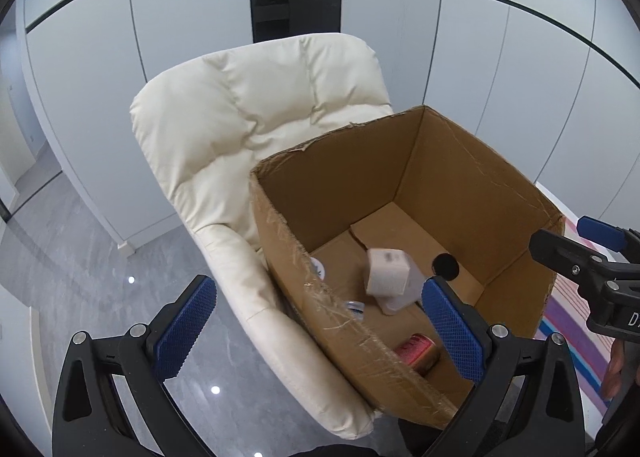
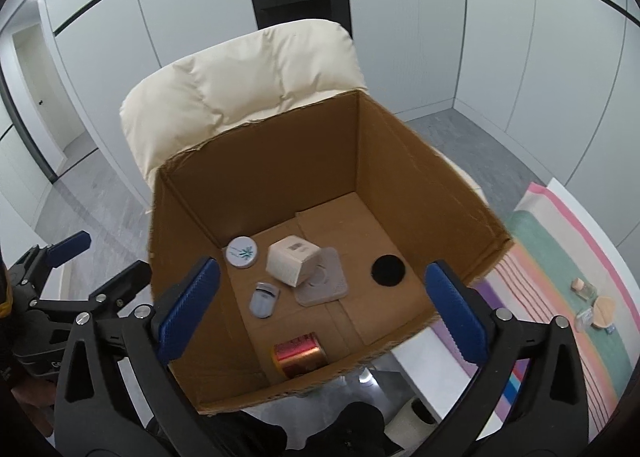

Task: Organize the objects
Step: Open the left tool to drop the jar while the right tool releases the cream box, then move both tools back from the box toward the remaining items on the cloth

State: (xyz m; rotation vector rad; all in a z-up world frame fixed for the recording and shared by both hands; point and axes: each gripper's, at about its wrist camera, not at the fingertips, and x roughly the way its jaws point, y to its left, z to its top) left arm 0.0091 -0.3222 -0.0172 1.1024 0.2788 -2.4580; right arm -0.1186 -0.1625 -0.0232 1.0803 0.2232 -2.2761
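Note:
An open cardboard box point(image 2: 404, 161) stands on a cream chair point(image 2: 256, 73). Inside lie a small beige box point(image 2: 291, 262) leaning on a grey square pad point(image 2: 326, 283), a round white tin point(image 2: 241, 252), a grey-blue eyelash curler point(image 2: 264, 299), a red-gold can point(image 2: 298, 353) and a black disc point(image 2: 388, 270). The beige box point(image 1: 388, 271) looks blurred in the left wrist view, with the can point(image 1: 416, 349) below it. My left gripper point(image 1: 320, 333) is open and empty over the box's point(image 1: 332, 321) left wall. My right gripper point(image 2: 322, 311) is open and empty above the box.
A table with a pastel striped cloth point(image 2: 560, 257) stands right of the box, bearing a small bottle point(image 2: 582, 288) and a round wooden piece point(image 2: 604, 311). Grey floor point(image 1: 80, 277) and white wall panels surround the chair. Each gripper shows in the other's view, the left gripper point(image 2: 86, 261) and the right gripper point(image 1: 572, 241).

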